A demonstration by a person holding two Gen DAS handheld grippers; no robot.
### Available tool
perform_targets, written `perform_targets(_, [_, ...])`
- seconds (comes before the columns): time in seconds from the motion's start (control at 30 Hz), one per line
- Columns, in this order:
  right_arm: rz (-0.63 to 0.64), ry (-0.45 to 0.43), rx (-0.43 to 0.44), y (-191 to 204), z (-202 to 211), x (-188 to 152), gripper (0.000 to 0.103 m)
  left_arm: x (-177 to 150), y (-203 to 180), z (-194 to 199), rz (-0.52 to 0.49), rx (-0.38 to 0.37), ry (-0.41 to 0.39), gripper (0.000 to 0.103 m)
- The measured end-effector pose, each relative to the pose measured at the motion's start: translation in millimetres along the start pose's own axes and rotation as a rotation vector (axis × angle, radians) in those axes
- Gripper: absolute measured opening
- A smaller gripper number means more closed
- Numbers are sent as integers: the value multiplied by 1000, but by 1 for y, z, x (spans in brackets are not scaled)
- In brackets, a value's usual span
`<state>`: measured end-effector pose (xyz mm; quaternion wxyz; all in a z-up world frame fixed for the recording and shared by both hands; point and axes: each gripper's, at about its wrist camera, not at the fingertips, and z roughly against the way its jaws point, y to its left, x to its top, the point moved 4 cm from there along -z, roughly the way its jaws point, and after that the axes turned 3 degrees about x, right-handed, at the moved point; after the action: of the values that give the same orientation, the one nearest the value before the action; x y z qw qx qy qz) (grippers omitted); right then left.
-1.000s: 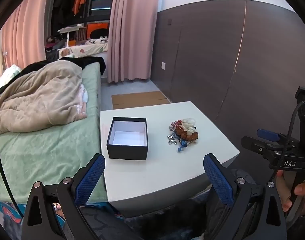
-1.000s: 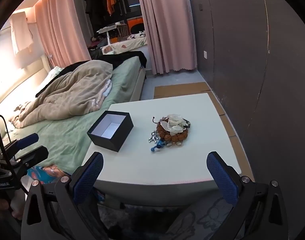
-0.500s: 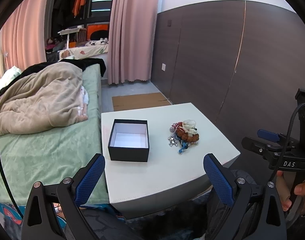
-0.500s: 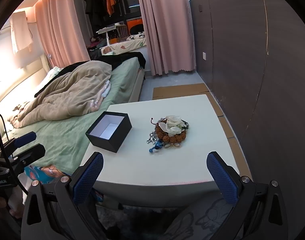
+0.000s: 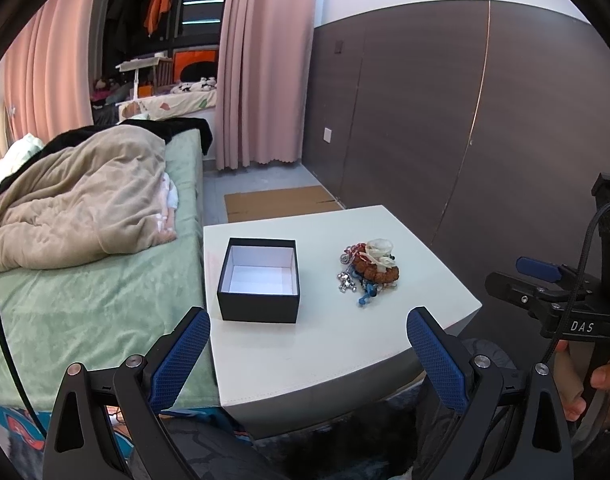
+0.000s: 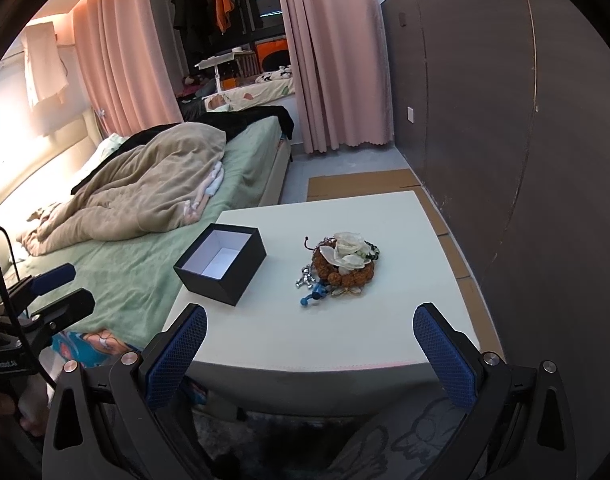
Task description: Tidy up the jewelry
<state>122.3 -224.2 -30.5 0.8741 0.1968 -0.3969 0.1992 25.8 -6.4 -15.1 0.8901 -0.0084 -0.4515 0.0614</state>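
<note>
A heap of jewelry [image 5: 367, 268] [image 6: 339, 264] lies on a white table [image 5: 325, 344] [image 6: 345, 336]: brown bead bracelets, a white flower piece, silver charms, a blue piece. To its left stands an open black box [image 5: 261, 280] [image 6: 221, 262] with a white, empty inside. My left gripper [image 5: 307, 320] is open, held short of the table's near edge, nothing between its blue pads. My right gripper [image 6: 309, 316] is open too, near the front edge, below the heap. Each gripper shows at the side of the other's view.
A bed [image 5: 89, 288] with green sheet and beige duvet [image 5: 77, 196] butts against the table's left side. A dark panelled wall [image 5: 465, 140] runs along the right. Flat cardboard [image 5: 277, 202] lies on the floor behind the table. Pink curtains [image 5: 265, 60] hang at the back.
Both views have shifted slightly; the table, box and heap look a little closer and the left view has tilted up a bit. Both grippers stay open and nothing on the table has moved.
</note>
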Motion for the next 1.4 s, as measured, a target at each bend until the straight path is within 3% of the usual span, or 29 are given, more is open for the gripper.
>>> perform_targets(1.4, [1, -6, -1, 1, -1, -4, 103, -3, 3, -1, 2, -3, 0, 99])
